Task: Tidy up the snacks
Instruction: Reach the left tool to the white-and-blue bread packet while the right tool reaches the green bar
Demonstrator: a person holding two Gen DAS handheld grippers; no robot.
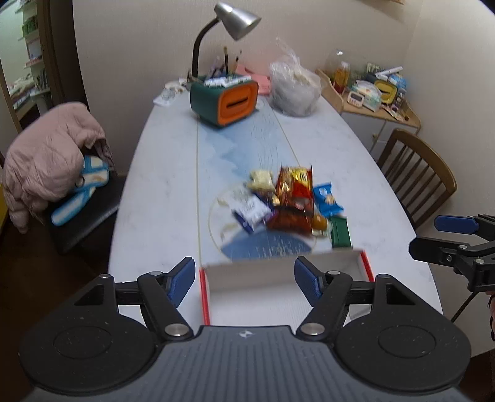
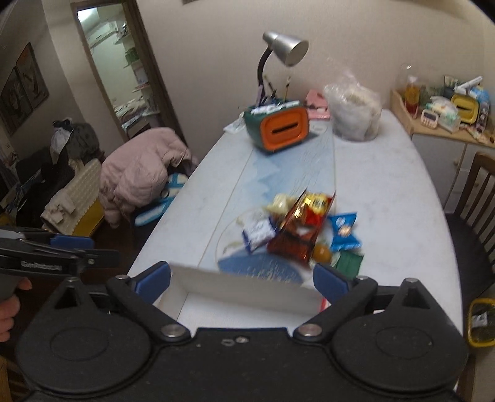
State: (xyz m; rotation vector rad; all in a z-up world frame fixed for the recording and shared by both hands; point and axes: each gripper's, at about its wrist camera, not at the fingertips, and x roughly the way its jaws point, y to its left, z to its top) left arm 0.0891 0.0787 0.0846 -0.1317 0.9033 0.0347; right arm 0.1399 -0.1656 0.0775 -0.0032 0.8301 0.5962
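- The left gripper (image 1: 244, 280), a black two-finger tool with blue pads, has its jaws well apart and grips nothing; the near end of a shallow white cardboard box with red outer sides (image 1: 366, 266) shows between and beyond its fingers, with no pad pressing on it.
- The right gripper (image 2: 241, 280), of the same make, stands wider still and is also empty-handed, hanging over the same box (image 2: 247, 304).
- The box looks bare inside, so I judge the step in hand to be picking the first snack and bringing it back here; the filling has hardly begun.
- Just past the box's far wall the snacks lie heaped on a clear round plate (image 1: 216, 222): a large red and orange foil crisp bag (image 1: 294, 198), a small blue packet (image 1: 326, 199) to its right, a white and blue wrapper (image 1: 252, 213) to its left, a green packet (image 1: 340, 235) nearest the box, and pale sweets (image 1: 261, 181) behind.
- To do it well, take an outlying piece first, the green or blue packet, pinching across its flat middle rather than a crinkly edge, so the pile does not slide.
- One gripper should reach while the other waits clear of the box mouth.
- Further off on the pale marbled table (image 1: 154, 185) stand a green and orange tissue holder (image 1: 224, 103) and a silver desk lamp (image 1: 236, 18), well apart from the work.
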